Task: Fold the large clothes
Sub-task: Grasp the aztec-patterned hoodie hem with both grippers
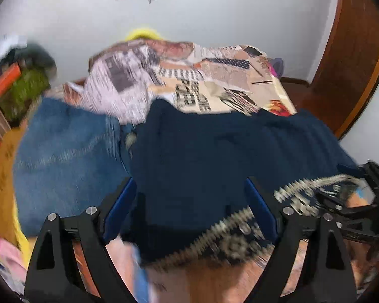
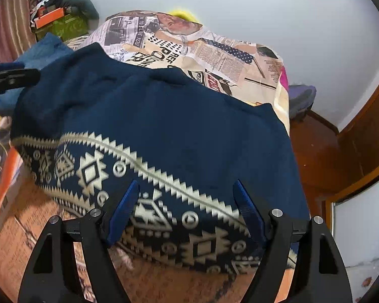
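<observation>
A navy sweater (image 1: 214, 156) with a cream patterned band lies spread on the bed. In the left wrist view my left gripper (image 1: 190, 194) hovers over its near part, blue pads wide apart and open, with no cloth pinched. The picture is blurred. In the right wrist view the sweater (image 2: 164, 116) fills the middle. My right gripper (image 2: 185, 197) stands open above the patterned band (image 2: 93, 171), nothing held. The right gripper (image 1: 353, 202) also shows at the right edge of the left wrist view, and the left gripper (image 2: 10, 78) at the left edge of the right wrist view.
Blue jeans (image 1: 68, 156) lie left of the sweater. A newspaper-print bedspread (image 2: 227, 58) covers the bed behind. Boxes and clutter (image 2: 60, 17) pile up at the far left by the white wall. Brown wooden furniture (image 2: 366, 131) stands to the right.
</observation>
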Motion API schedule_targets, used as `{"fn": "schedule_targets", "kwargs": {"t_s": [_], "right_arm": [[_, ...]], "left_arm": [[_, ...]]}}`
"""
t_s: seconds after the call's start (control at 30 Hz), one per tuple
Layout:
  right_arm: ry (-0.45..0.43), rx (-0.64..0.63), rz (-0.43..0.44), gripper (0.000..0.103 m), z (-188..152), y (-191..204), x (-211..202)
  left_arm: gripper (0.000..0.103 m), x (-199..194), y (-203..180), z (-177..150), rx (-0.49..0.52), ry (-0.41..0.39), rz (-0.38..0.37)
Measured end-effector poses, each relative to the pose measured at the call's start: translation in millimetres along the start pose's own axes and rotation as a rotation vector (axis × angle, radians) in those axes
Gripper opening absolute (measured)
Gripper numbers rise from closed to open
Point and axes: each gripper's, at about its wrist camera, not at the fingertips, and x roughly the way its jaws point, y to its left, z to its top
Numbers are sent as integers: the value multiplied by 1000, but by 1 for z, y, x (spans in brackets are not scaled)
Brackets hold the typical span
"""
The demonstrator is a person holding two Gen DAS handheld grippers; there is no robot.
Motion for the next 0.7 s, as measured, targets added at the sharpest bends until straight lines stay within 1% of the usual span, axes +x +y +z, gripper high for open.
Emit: {"fn": "schedule_targets", "kwargs": {"t_s": [0.07,0.17,0.27,0.33,0.37,0.4,0.43,0.53,0.57,0.63,0.7], "right_arm": [[6,7,4,75,-3,-1,-3],[25,30,18,75,-6,-4,-4],[33,44,29,76,-10,-6,-5],[33,51,32,76,-14,-6,-5],[35,55,32,76,-16,-6,-5],[40,58,33,76,-18,-6,-3],[40,60,31,76,-20,-5,-3],[24,83,31,77,-26,-4,-2],[25,94,34,78,-27,-4,-1],[19,108,40,78,-29,-4,-1],[12,120,46,79,-31,-5,0]], "left_arm": [[87,-6,4,-12,-38,7,-38],[87,-15,9,-31,-58,10,-50],[87,-21,19,-53,-104,6,-16],[87,-21,30,-66,-170,5,15],[87,-21,36,-75,-222,4,51],[87,-19,40,-82,-262,3,65],[87,-16,44,-89,-298,11,56],[87,0,54,-101,-366,61,10],[87,7,55,-103,-386,84,-17],[87,20,59,-107,-434,143,-100],[87,30,61,-111,-503,158,-191]]}}
